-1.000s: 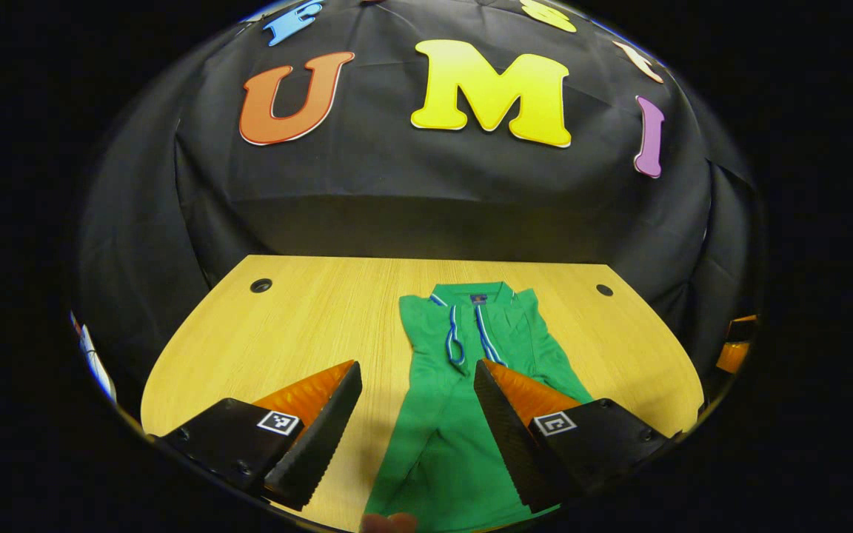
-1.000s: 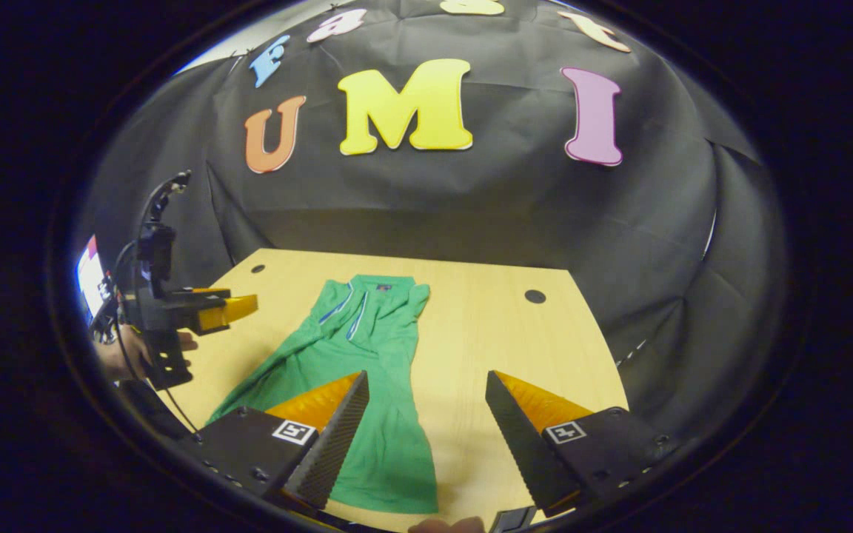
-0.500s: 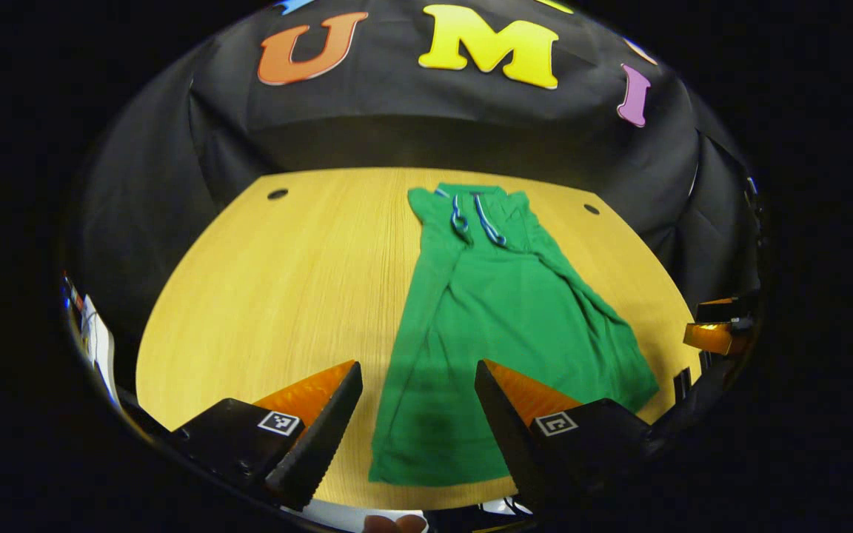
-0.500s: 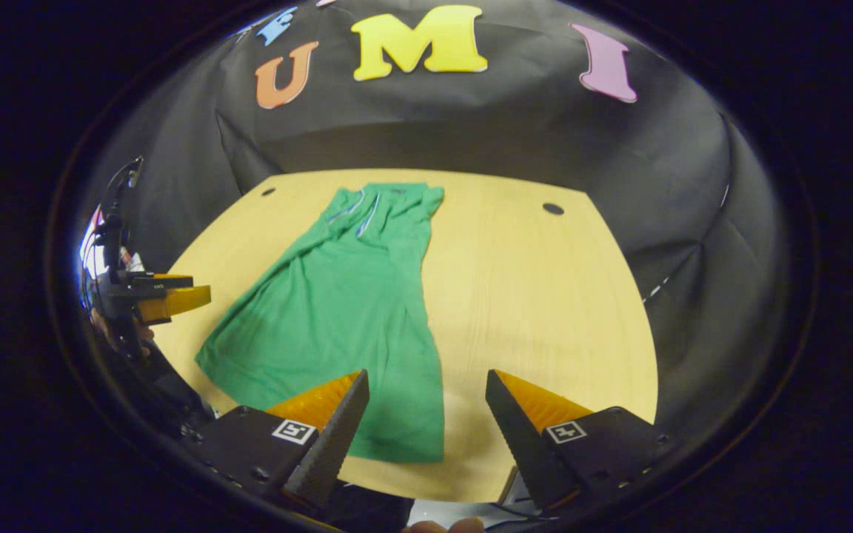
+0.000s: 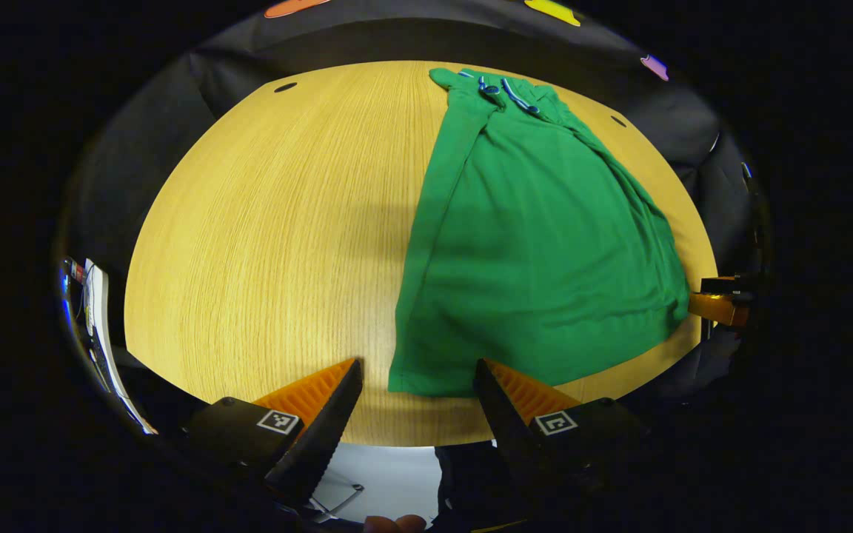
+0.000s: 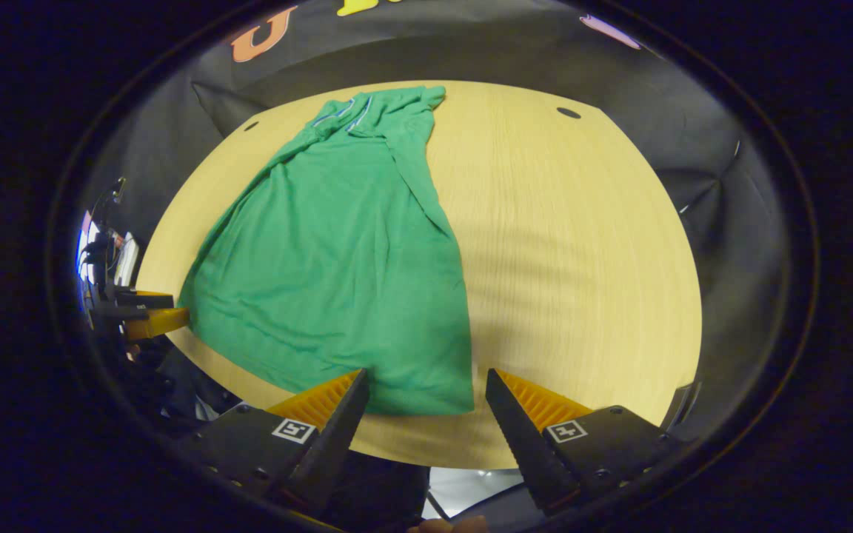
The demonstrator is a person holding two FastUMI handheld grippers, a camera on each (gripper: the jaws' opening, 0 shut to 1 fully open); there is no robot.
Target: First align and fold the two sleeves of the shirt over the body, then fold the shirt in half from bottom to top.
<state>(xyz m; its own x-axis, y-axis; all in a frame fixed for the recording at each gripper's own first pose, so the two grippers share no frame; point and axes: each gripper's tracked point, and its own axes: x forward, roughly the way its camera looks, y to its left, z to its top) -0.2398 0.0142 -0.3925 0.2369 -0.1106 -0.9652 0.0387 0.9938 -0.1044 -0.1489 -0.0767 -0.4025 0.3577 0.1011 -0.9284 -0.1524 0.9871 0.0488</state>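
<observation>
The green shirt [image 5: 537,244] lies flat on the wooden table [image 5: 263,244], collar at the far edge and hem at the near edge. Both sleeves appear folded in over the body, giving a long narrow shape, though the lens distortion makes the alignment hard to judge. By that reading the sleeve stage is done and the bottom-to-top fold is not yet done.

The left gripper [image 5: 417,381] hangs above the hem's near left corner, fingers spread wide, gripping nothing. The right gripper [image 6: 426,389] hangs above the near right corner [image 6: 441,396], likewise spread and empty. Each points down and forward at the hem, level with its partner, judged ready to take both corners.
</observation>
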